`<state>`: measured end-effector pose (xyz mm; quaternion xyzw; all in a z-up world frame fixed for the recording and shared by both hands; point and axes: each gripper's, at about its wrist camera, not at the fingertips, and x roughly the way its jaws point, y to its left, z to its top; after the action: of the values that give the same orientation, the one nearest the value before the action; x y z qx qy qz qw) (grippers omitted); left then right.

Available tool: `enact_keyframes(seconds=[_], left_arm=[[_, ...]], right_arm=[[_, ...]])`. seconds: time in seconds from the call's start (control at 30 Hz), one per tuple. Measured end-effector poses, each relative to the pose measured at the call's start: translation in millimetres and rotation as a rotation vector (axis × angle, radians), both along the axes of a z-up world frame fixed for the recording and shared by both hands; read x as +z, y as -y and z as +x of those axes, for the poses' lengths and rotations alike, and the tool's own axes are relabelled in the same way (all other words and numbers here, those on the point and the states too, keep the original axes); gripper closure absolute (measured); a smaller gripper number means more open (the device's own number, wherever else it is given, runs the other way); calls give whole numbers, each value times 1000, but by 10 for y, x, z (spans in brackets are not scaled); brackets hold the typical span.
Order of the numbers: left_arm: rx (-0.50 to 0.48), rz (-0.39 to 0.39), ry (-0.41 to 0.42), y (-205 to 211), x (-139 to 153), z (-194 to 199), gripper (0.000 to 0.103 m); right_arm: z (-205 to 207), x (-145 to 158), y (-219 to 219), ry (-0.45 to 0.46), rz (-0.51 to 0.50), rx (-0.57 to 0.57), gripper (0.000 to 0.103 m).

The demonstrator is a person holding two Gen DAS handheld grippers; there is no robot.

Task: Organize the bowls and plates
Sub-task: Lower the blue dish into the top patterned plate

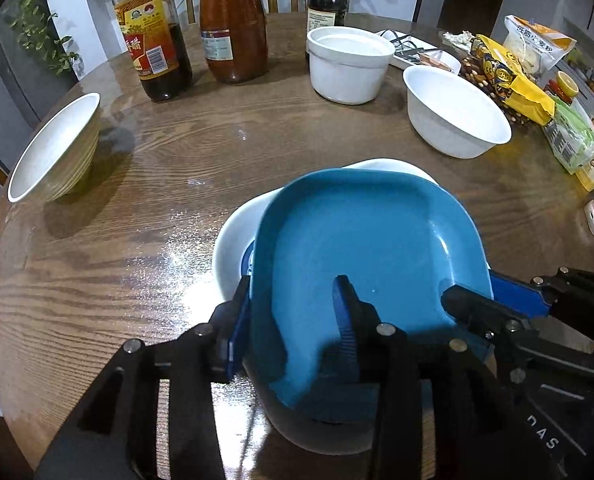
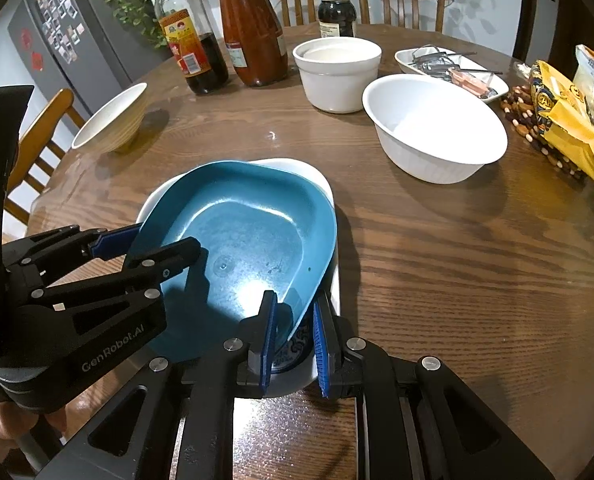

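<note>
A blue plate [image 1: 361, 240] rests tilted on a white plate [image 1: 233, 240] near the table's front; both also show in the right wrist view, blue plate [image 2: 241, 232], white plate [image 2: 321, 184]. My left gripper [image 1: 293, 320] straddles the blue plate's near-left rim, one finger inside, one outside, with a gap. My right gripper [image 2: 295, 332] straddles the near-right rim of both plates, slightly apart. A yellow ribbed bowl [image 1: 57, 148] lies tipped at the left. A wide white bowl [image 1: 453, 112] and a white pot [image 1: 349, 64] stand behind.
Three sauce bottles [image 1: 233, 20] stand at the back. A white tray with cables [image 2: 449, 68], snack bags [image 1: 509, 76] and beads [image 2: 537, 132] crowd the right side. Wooden chairs [image 2: 401, 0] ring the round wooden table [image 1: 169, 184].
</note>
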<state>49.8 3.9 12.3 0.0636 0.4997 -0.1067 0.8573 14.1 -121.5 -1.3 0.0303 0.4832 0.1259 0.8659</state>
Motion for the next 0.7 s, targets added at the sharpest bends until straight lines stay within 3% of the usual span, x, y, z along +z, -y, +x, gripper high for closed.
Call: enact_keyframes(seconds=[0.3, 0.7], left_arm=[[-8, 0, 5, 8, -10, -3, 61], [-37, -1, 23, 52, -26, -16, 49]], right_arm=[[-14, 1, -10, 2, -9, -7, 86], [-14, 0, -13, 2, -17, -15, 85]])
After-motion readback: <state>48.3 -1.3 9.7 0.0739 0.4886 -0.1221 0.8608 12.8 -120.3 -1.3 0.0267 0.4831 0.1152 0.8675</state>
